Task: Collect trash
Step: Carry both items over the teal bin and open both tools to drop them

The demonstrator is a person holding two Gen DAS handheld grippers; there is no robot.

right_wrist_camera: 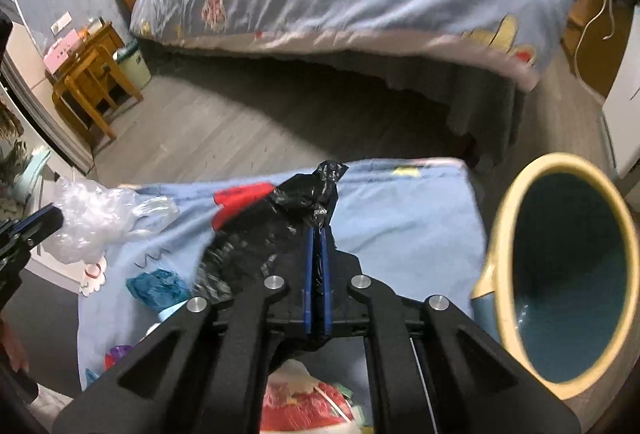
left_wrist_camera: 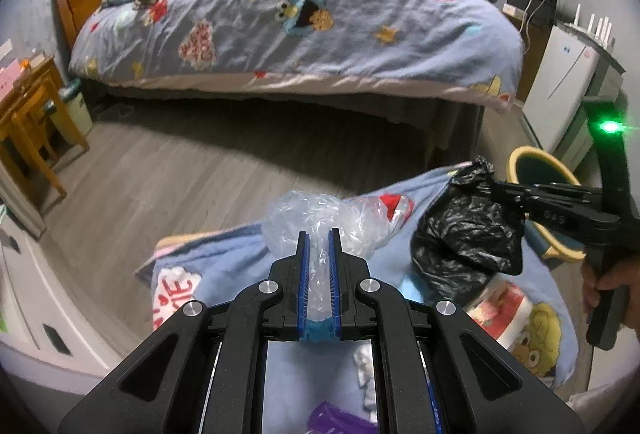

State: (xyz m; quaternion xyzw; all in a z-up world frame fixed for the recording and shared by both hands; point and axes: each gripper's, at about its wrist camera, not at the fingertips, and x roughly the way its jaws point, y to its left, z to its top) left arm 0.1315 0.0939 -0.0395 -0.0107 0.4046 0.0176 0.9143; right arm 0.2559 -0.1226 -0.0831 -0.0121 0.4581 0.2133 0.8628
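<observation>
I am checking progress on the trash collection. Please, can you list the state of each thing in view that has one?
Left gripper: jaws shut on the clear crumpled plastic bag, held up.
Right gripper: jaws shut on the black crumpled plastic bag.
Round bin with cream rim and teal inside: open; its visible inside looks empty.
Small teal wrapper: lying on the blue blanket.

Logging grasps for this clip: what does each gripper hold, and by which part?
Left gripper pinches the clear plastic bag at its near, bunched end. Right gripper is clamped on the black trash bag on its crumpled right side, below its knotted top.
</observation>
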